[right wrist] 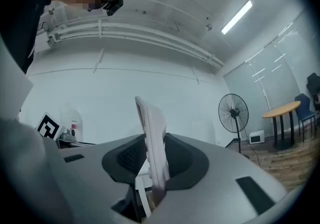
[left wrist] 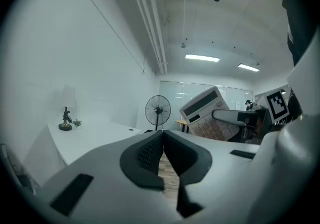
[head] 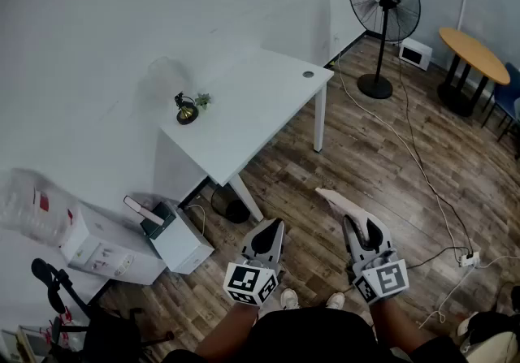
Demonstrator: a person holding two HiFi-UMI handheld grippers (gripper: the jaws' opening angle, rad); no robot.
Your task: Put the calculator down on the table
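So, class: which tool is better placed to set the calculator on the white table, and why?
The right tool: its jaws clamp the calculator edge-on. The left tool is shut and holds nothing. The table stands ahead of both.

Cool, even light fell from ceiling strip lamps (left wrist: 202, 58), which showed as glaring bars in both gripper views. In the head view the white table (head: 268, 101) was nearly washed out, with soft shadow beneath it on the wooden floor (head: 382, 166). Both gripper views bent strongly and darkened at the corners. The calculator (right wrist: 152, 138), close to the lens, was blurred.
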